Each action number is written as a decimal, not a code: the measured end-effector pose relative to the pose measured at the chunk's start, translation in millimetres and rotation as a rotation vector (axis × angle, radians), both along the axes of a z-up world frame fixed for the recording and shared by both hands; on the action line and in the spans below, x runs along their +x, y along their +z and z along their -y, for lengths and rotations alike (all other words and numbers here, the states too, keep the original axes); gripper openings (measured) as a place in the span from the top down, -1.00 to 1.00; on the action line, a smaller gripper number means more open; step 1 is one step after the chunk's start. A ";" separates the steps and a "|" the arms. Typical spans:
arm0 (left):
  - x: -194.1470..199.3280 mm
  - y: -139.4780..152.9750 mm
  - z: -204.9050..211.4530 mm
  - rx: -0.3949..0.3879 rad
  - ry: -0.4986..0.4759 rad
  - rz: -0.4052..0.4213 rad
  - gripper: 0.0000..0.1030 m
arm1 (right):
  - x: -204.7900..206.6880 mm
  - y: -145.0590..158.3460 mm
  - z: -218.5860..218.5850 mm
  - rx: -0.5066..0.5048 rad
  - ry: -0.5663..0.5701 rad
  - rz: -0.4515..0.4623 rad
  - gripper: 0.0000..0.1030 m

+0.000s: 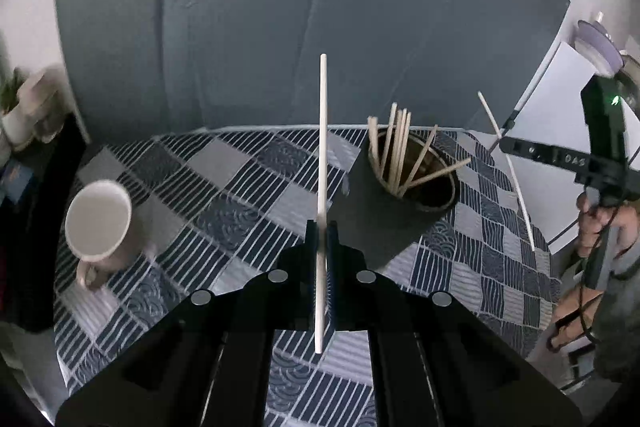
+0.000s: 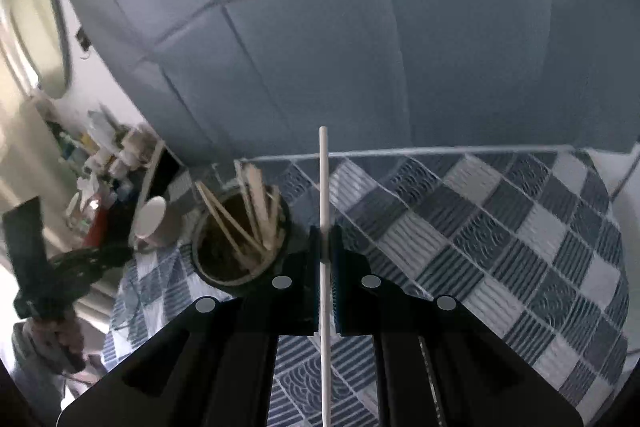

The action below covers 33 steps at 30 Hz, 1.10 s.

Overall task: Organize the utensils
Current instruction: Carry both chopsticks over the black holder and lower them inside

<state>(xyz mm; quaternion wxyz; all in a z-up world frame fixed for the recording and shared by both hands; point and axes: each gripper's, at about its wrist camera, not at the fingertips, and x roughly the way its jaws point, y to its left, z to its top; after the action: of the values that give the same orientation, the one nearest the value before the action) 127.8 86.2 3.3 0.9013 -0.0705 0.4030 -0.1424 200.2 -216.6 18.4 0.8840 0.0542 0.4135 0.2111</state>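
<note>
Between each gripper's fingers, a slim white chopstick.

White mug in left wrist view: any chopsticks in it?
No: the white mug is empty inside, while the wooden chopsticks stand in the dark holder to its right.

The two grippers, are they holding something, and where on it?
Yes. The left gripper pinches a white chopstick below its middle; the right gripper pinches another white chopstick around its middle.
</note>
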 end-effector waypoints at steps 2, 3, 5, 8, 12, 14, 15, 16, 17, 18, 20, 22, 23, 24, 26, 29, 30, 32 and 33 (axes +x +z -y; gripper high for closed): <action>8.8 3.2 7.8 -0.004 -0.013 0.010 0.91 | 2.9 9.8 -4.7 0.001 0.013 0.028 0.91; 14.0 6.2 12.0 -0.005 -0.018 0.018 0.91 | 5.3 15.7 -8.3 0.000 0.023 0.040 0.91; 25.1 13.7 18.4 -0.032 -0.022 0.037 0.91 | 7.8 24.8 -15.0 -0.002 0.035 0.070 0.91; 38.3 27.8 31.3 -0.044 -0.041 0.067 0.91 | 12.5 36.7 -25.1 0.003 0.050 0.106 0.91; 51.9 42.2 42.6 -0.065 -0.063 0.097 0.91 | 21.3 47.0 -34.3 0.013 0.049 0.141 0.91; 59.0 47.4 46.7 -0.098 -0.063 0.104 0.91 | 26.7 51.5 -37.2 0.037 0.049 0.160 0.91; 62.0 49.0 48.6 -0.109 -0.063 0.110 0.91 | 30.2 52.8 -38.4 0.050 0.050 0.163 0.91; 64.4 50.1 50.7 -0.124 -0.063 0.118 0.91 | 32.5 53.3 -38.9 0.062 0.051 0.165 0.91; 66.3 50.6 51.7 -0.139 -0.061 0.125 0.91 | 35.4 53.7 -39.9 0.079 0.054 0.170 0.91; 69.0 50.0 55.3 -0.147 -0.056 0.129 0.91 | 37.7 53.7 -40.3 0.090 0.058 0.175 0.91; 72.7 46.6 58.2 -0.176 -0.052 0.139 0.91 | 42.0 53.4 -42.8 0.114 0.064 0.203 0.91; 74.3 42.4 60.4 -0.192 -0.041 0.158 0.91 | 44.6 50.8 -46.7 0.128 0.062 0.232 0.91; 74.9 39.2 61.7 -0.207 -0.048 0.167 0.91 | 45.8 48.1 -48.0 0.130 0.058 0.247 0.91; 74.1 36.6 62.6 -0.221 -0.053 0.180 0.91 | 46.9 44.6 -49.3 0.138 0.060 0.258 0.91; 71.5 29.7 65.5 -0.232 -0.052 0.211 0.91 | 47.3 37.5 -51.0 0.163 0.064 0.279 0.91; 71.9 20.9 64.2 -0.259 -0.040 0.239 0.91 | 47.3 27.6 -52.6 0.215 0.067 0.306 0.91; 72.3 17.2 63.7 -0.262 -0.034 0.241 0.91 | 47.8 24.6 -53.4 0.233 0.070 0.309 0.91; 71.9 8.3 62.7 -0.267 -0.028 0.253 0.91 | 48.0 18.3 -57.1 0.268 0.085 0.329 0.91; 71.5 4.9 61.9 -0.264 -0.025 0.259 0.91 | 47.8 16.9 -59.3 0.270 0.089 0.336 0.91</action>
<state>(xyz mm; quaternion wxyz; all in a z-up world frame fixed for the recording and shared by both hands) 199.3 24.3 8.2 0.9267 -0.1644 0.2624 -0.2131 248.0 -157.2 35.3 0.9150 0.1179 0.2301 0.3097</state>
